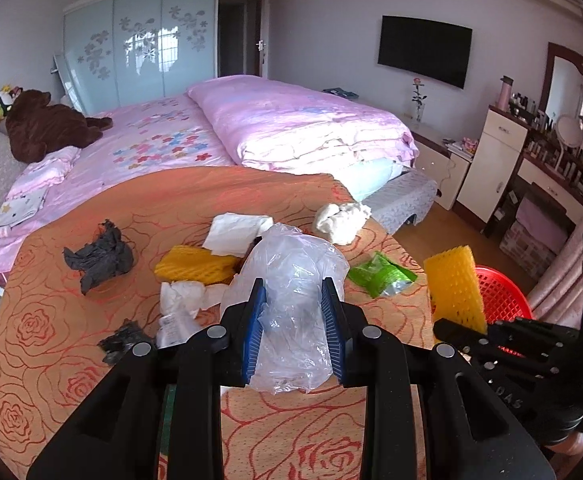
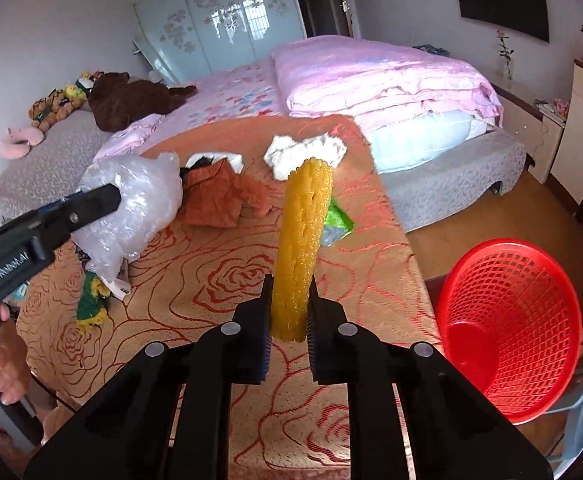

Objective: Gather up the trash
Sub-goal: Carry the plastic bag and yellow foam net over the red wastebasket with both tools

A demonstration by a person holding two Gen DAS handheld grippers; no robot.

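bedroom surroundings are noted: a pink-covered bed (image 1: 251,128) lies behind an orange rose-patterned tablecloth (image 2: 219,280), on which loose trash is scattered.

the right gripper (image 2: 289,308) is found closed tight on a yellow foam net sleeve (image 2: 301,240), clamped near its lower end. the sleeve's long axis stands nearly upright, running from the jaws toward 12 o'clock in the right wrist view, and it is judged clear of the cloth. the red mesh basket (image 2: 507,332) is seen at about 4 o'clock from this gripper, beside the table edge, its open mouth tilted toward the camera. the right hand is judged the nearer to the basket, so the coming move is taken to turn on carrying the sleeve toward 4 o'clock and over the rim.

the left gripper (image 1: 295,320) is found nearly closed on a crumpled clear plastic bag (image 1: 291,292), pinched between the blue pads (image 1: 253,332).

uncollected items are recorded in the left wrist view: black crumpled plastic (image 1: 99,256) at 10 o'clock, a second yellow net (image 1: 195,268), white tissue (image 1: 343,220) at 1 o'clock, and a green wrapper (image 1: 379,276) at 2 o'clock.
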